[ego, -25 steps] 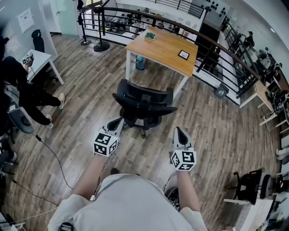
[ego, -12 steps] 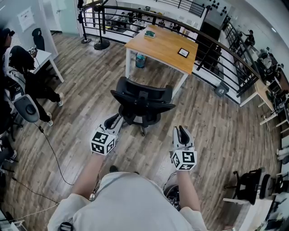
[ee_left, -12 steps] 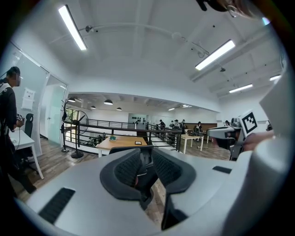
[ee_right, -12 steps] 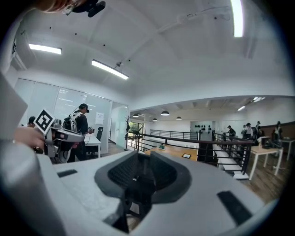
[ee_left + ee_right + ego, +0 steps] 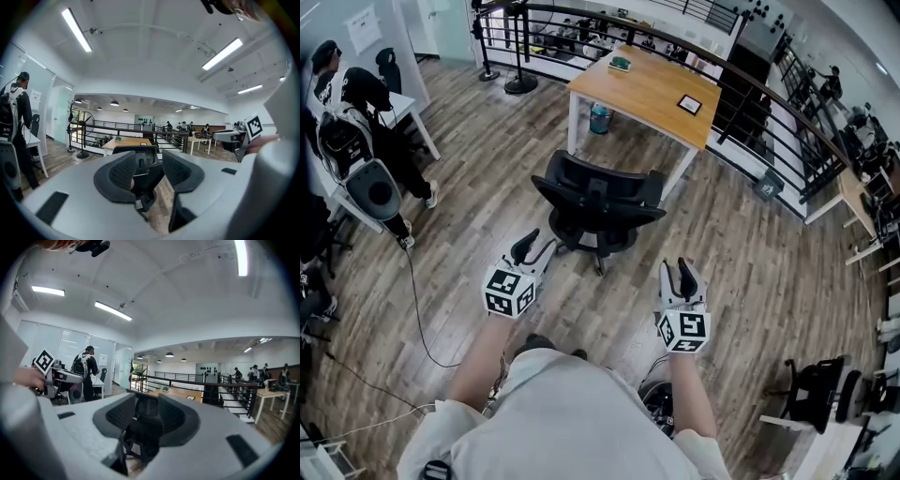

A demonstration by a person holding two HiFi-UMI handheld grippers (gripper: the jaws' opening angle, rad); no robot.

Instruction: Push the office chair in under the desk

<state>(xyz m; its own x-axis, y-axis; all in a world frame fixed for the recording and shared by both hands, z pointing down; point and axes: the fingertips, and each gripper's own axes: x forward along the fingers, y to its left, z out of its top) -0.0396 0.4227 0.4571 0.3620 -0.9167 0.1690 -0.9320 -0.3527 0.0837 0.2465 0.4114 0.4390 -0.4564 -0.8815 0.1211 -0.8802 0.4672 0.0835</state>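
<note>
Two grippers are held out over a wood plank floor (image 5: 750,272) in a big open office, with ceiling strip lights seen from both gripper views. The left gripper (image 5: 534,248) has its jaws apart and opening, with nothing pinched between them. Same deal for the right gripper (image 5: 677,277): jaws apart, opening, nothing gripped. In the left gripper view the left gripper (image 5: 149,171) just frames the office chair (image 5: 145,161) through the gap, and in the right gripper view the right gripper (image 5: 146,416) frames the office chair (image 5: 145,427) too, but neither is touching it.

The office chair (image 5: 598,202) is parked on the floor between the grippers and the desk (image 5: 652,89), backrest turned towards the person, near the desk's front edge but not tucked under it. The desk has a wooden top on white legs, and a blue bin (image 5: 600,117) can be seen underneath it.

Behind the desk a dark railing (image 5: 750,94) curves around. Bare floor is left open on both sides of the chair, more of it on the right. A cable (image 5: 417,309) is trailed over the boards at the left, where a person (image 5: 337,141) is standing by a white table (image 5: 412,103).
</note>
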